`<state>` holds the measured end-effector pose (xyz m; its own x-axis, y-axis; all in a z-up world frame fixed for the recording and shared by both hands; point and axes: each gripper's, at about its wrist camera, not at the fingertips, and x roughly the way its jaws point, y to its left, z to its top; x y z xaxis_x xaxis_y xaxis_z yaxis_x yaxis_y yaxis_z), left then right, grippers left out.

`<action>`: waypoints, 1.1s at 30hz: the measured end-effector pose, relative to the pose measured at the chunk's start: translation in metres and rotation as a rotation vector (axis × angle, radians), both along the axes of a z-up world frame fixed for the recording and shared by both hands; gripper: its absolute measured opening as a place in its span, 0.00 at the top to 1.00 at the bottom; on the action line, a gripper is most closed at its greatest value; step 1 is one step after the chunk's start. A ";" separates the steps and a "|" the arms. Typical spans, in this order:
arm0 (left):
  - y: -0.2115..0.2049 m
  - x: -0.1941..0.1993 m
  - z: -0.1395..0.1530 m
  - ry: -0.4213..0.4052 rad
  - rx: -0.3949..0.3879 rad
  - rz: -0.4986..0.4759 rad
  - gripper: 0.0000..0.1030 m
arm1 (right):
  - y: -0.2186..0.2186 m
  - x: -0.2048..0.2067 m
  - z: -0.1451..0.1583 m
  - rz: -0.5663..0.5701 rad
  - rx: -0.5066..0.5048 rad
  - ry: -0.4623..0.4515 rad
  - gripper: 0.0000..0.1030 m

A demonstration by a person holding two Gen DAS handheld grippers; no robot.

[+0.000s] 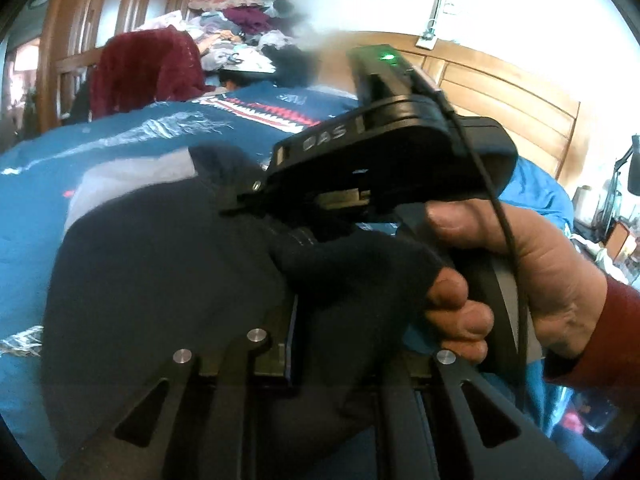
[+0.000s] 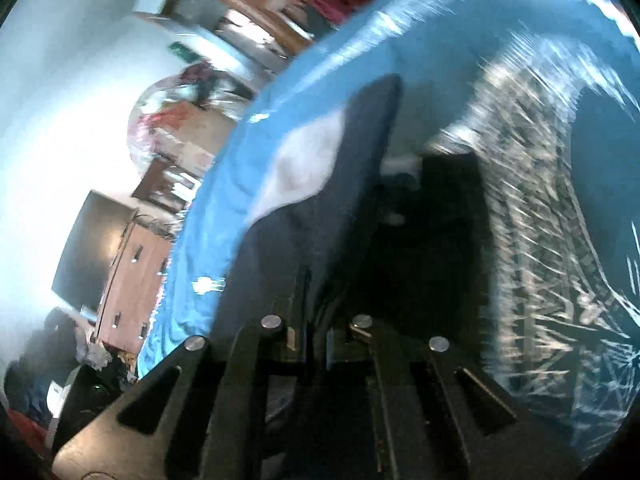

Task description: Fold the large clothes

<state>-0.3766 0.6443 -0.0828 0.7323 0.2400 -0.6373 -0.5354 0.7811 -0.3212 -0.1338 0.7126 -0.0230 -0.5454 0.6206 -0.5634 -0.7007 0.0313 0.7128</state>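
The dark garment is hanging bunched just above the blue bedspread, not yet folded flat. I am pinching it in both my left gripper and my right gripper, each closed on cloth; most folding remains.

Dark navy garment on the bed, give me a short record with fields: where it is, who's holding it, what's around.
garment: dark navy garment, pale grey lining showing, lifted over the blue bedspread
left gripper: fingers closed on the navy cloth
right gripper: seen in the left wrist view, held by a hand in a red sleeve, its tip at the same cloth
right wrist view: blurred; cloth fills the fingers
background: maroon knit, pile of clothes, wooden headboard
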 end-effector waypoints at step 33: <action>0.017 -0.152 -0.050 0.223 -0.032 0.239 0.42 | -0.109 0.027 -0.056 -0.095 -0.180 0.182 0.98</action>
<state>-0.5283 0.6613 -0.1324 0.4991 0.3654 -0.7857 -0.7622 0.6165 -0.1974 -0.1069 0.6035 -0.0789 -0.5916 0.5729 -0.5672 -0.5495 0.2283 0.8037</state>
